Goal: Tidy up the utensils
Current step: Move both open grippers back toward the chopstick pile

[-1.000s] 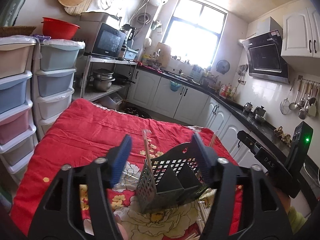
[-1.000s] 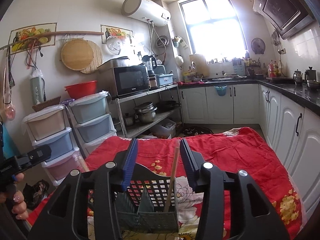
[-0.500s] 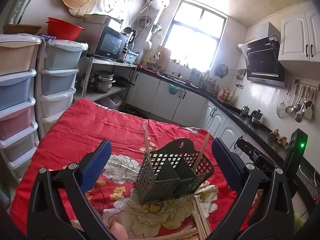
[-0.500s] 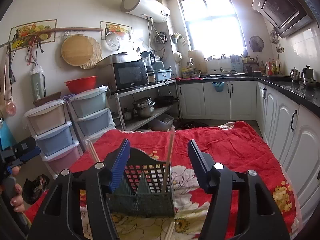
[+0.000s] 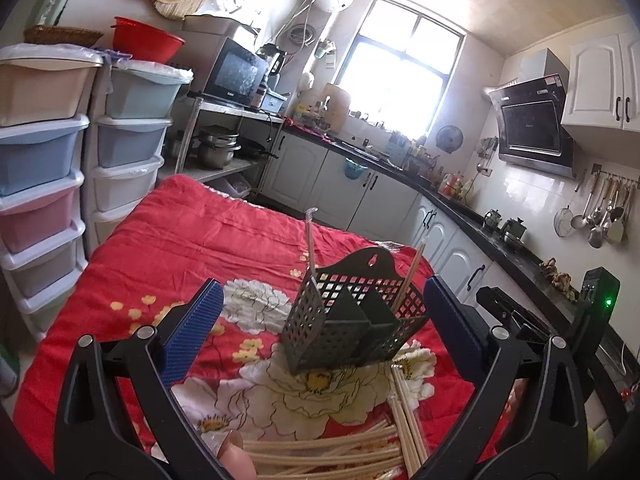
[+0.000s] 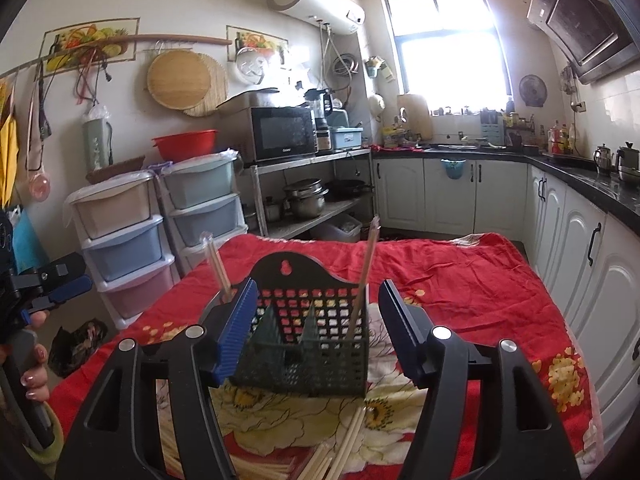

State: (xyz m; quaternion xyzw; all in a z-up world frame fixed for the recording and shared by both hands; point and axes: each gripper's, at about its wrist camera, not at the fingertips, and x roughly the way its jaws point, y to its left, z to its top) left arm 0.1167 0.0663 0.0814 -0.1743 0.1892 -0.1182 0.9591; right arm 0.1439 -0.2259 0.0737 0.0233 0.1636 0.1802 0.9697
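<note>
Your left gripper [image 5: 318,324] stands spread wide with nothing clamped: its ribbed blue pads [image 5: 192,330] sit well clear of either side of the utensil caddy [image 5: 352,320]. Your right gripper [image 6: 316,330] is likewise released; its jaws flank the caddy [image 6: 304,344] without pressing on it, though the left pad overlaps the caddy's corner in that view, so contact there is hard to rule out. Both grippers are matte black plastic with round silver pivots.

Nearest you, a loose heap of pale wooden chopsticks [image 5: 344,448] lies on the cloth, cut off by the lower edge of the picture. Just beyond it the caddy stands upright on the red quilted cloth [image 5: 180,236] with its big white flower print. It is dark grey-green plastic, pierced with square holes, split by solid dividers, with an arched back that carries a keyhole slot. One clear-wrapped pair of chopsticks [image 6: 218,264] leans out of its left end and a bare wooden chopstick [image 6: 366,276] stands in the right compartment. What lies at the bottom of the compartments is hidden.

Farther off, pastel plastic drawers [image 6: 120,220] stack against the wall.
</note>
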